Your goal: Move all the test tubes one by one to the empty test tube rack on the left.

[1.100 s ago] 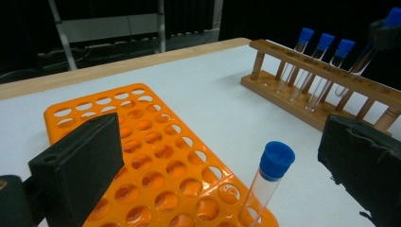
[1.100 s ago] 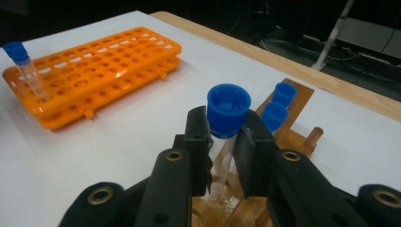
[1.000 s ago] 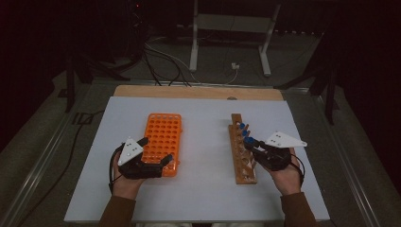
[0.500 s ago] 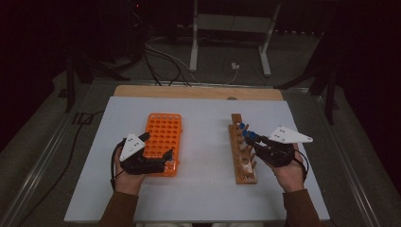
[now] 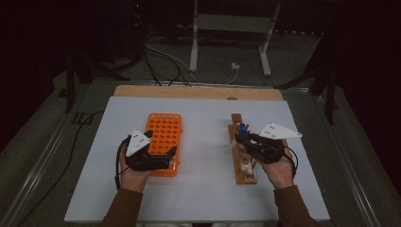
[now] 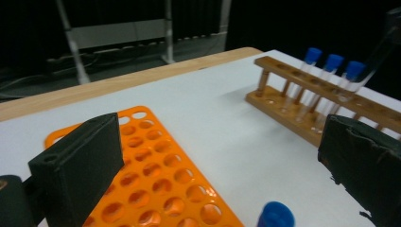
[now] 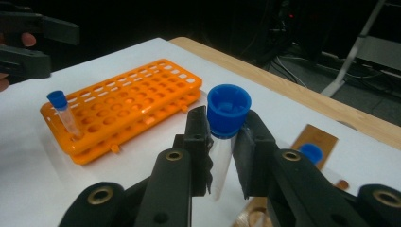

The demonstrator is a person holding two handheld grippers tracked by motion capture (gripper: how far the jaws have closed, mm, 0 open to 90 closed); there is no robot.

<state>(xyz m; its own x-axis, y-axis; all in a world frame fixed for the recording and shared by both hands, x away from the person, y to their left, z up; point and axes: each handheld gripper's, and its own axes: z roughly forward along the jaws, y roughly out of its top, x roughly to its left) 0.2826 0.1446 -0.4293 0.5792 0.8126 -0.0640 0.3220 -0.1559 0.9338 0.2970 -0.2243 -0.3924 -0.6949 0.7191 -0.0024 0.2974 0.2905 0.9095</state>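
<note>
Right claw (image 5: 247, 137) over wooden rack (image 5: 242, 150); left claw (image 5: 163, 152) at orange rack (image 5: 164, 137).

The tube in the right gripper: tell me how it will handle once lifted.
Tube looks clear, thin-walled and empty, so probably light. Its smooth, narrow body may slip between the right gripper pads. The blue cap is wider than the body, so the cap may catch if it slides.

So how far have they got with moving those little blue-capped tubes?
Done: one blue-capped tube already stands at a corner of the orange rack. In hand: the right gripper is clamped on another tube just below its cap, beside the wooden rack. Left: more capped tubes wait in the wooden rack. The left gripper sits open over the orange rack, holding nothing.
</note>
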